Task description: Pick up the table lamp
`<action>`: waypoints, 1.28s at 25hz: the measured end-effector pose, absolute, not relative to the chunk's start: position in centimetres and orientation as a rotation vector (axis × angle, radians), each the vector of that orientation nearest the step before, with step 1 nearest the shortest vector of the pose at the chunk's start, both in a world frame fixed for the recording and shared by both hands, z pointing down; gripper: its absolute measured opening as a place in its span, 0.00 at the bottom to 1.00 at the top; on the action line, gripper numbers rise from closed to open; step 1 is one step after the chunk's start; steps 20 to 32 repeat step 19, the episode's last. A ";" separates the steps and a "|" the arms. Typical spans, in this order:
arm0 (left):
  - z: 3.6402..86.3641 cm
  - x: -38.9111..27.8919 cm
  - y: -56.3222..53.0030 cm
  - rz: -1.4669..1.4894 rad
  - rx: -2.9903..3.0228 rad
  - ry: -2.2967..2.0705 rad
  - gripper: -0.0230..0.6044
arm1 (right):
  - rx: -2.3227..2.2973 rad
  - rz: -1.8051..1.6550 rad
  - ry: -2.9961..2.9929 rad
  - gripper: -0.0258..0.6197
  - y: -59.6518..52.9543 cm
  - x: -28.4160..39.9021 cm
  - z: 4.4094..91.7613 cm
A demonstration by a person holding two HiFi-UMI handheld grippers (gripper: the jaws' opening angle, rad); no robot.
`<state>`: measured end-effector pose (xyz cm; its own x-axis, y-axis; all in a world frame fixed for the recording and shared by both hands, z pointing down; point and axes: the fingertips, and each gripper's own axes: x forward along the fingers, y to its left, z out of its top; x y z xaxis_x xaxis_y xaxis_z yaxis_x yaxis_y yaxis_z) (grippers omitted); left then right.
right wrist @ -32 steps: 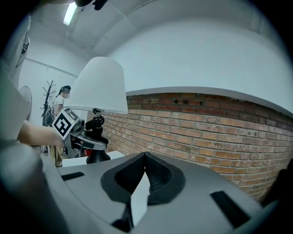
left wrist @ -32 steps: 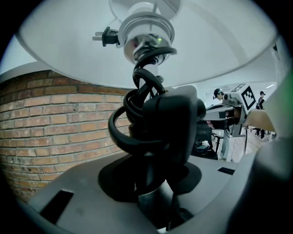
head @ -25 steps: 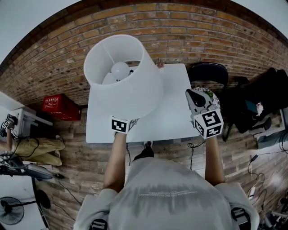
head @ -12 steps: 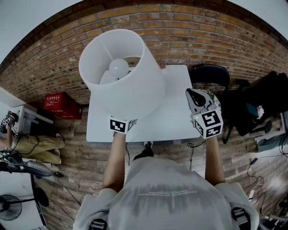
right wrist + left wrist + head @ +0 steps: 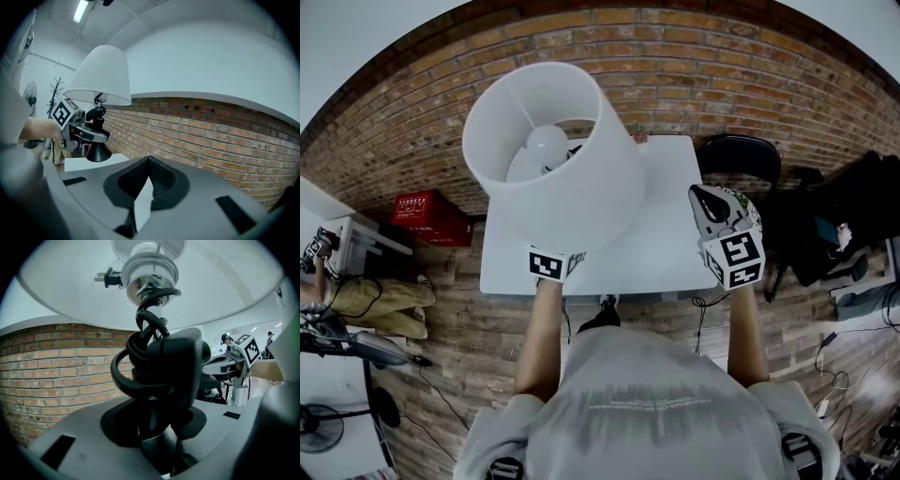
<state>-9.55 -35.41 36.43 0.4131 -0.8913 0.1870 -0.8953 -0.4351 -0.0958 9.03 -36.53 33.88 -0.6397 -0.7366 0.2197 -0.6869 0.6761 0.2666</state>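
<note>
**White table against brick: lamp sitting upright in the left claw**

A brick wall (image 5: pixel 694 56) is running along the far edge of a white table (image 5: pixel 666 234); all places below are given from this table.

- The table lamp (image 5: pixel 572 178) is hanging over the table's left half. Its shade (image 5: pixel 600 197) is opening up toward the head camera and hiding that part of the top.
- The left gripper (image 5: pixel 157 432) is clenching the lamp's stem (image 5: pixel 157 446) from the table's near edge. The black cord (image 5: pixel 140 357) is coiling round the stem just above the jaws, with the plug (image 5: pixel 107 277) dangling under the shade.
- Long axis: standing near vertical, with the shade above the claw and the black cone base (image 5: pixel 98 151) below it. In the right gripper view the base is looking just clear of the table top, though I cannot tell this for certain.
- The right gripper (image 5: pixel 701 199) is hovering over the table's right edge, jaws pressed together on nothing, well apart from the lamp.

Judgement: the left hand is carrying the whole load. Because the grip is sitting below a tall, top-heavy shade, any tilt will be swinging it.
</note>
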 end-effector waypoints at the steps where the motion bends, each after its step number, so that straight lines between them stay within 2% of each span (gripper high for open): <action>1: 36.5 -9.6 -35.4 0.328 2.622 -1.661 0.26 | 1.128 -0.227 -2.583 0.04 -36.6 9.0 33.9; 32: 38.4 -11.0 -35.5 0.331 2.553 -1.707 0.26 | 1.089 -0.201 -2.602 0.04 -37.9 8.3 34.9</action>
